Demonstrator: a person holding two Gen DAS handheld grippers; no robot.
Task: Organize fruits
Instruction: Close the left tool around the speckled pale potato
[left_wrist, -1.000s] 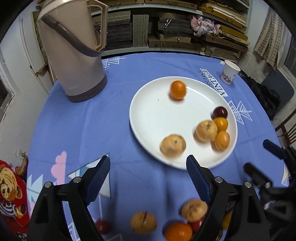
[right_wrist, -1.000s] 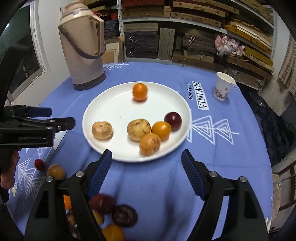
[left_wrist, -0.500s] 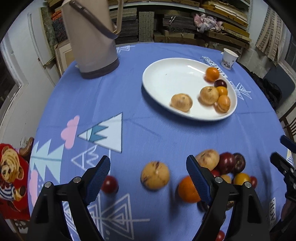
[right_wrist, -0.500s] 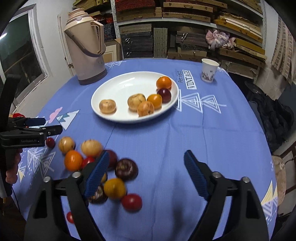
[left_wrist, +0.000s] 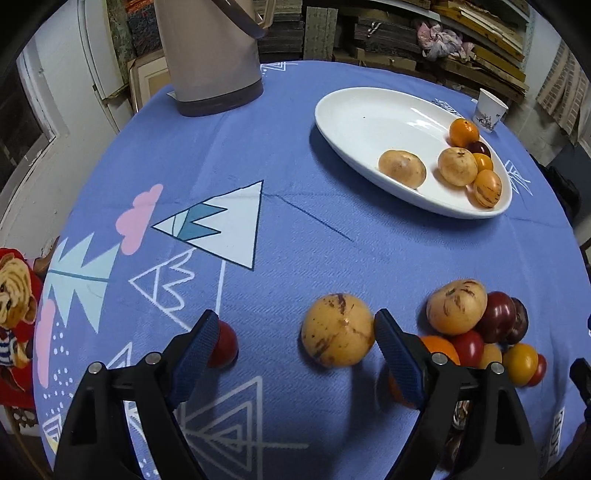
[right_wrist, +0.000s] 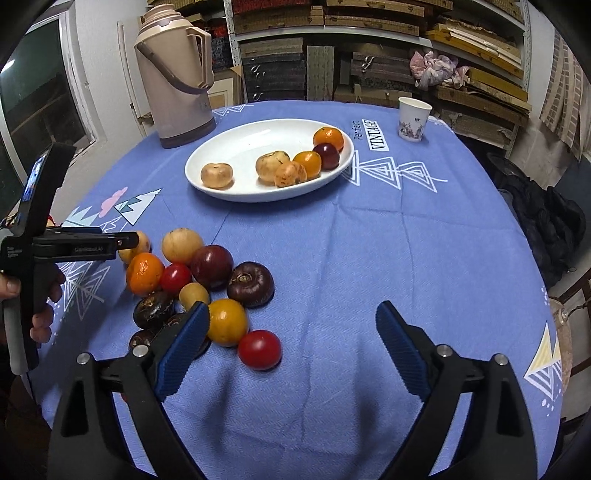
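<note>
Left gripper (left_wrist: 295, 332) gapes wide, empty, a speckled yellow fruit (left_wrist: 337, 335) between its pads, low centre. Right gripper (right_wrist: 290, 323), jaws just opened wider, grips nothing; red tomato (right_wrist: 259, 349) between them. Plate (right_wrist: 236, 184) upper centre holds six fruits.

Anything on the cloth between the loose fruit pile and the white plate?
Nothing: bare blue cloth runs from the fruit pile to the plate, clearest in the right wrist view.

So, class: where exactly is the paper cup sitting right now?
In the right wrist view, the paper cup stands upright at the table's far right, beyond the white plate, beside the VINTAGE print.
</note>
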